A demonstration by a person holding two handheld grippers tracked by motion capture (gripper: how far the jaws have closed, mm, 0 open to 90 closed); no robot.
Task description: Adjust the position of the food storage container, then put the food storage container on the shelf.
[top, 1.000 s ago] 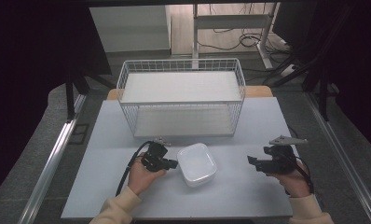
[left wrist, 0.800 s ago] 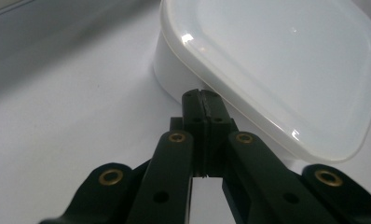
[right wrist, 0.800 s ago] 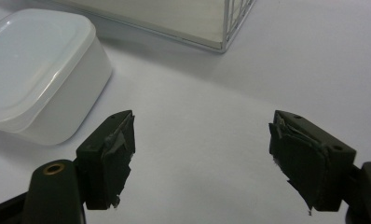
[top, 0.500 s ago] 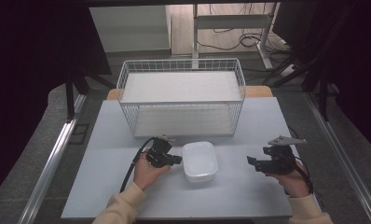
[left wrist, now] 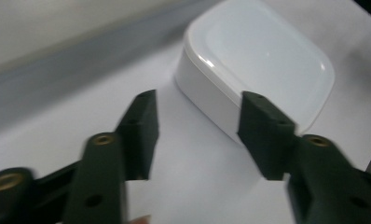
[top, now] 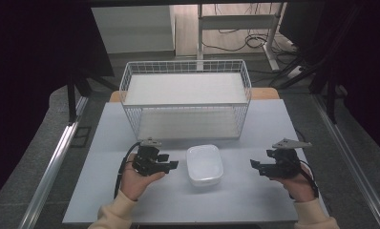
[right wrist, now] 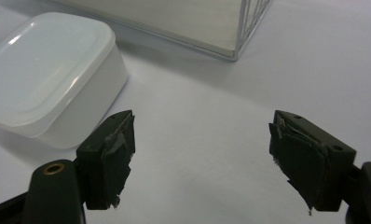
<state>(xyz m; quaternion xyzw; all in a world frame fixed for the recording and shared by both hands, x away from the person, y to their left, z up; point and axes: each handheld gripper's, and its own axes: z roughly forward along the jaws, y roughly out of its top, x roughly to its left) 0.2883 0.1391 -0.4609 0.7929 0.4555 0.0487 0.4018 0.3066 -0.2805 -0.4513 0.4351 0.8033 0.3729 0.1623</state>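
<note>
The white lidded box [top: 205, 164] sits on the tabletop [top: 107, 143] before the wire basket [top: 185, 98]. The left gripper [left wrist: 197, 123], jaws wide, nears its side; it should straddle one wall squarely. The right gripper [right wrist: 202, 154] waits beside it, jaws wide.

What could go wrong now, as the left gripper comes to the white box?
The left gripper is open beside the white box, aimed at one corner; its fingers may push the box away instead of gripping it. The smooth lid could slip. The wire basket stands close behind, so a pushed box might hit it.
</note>
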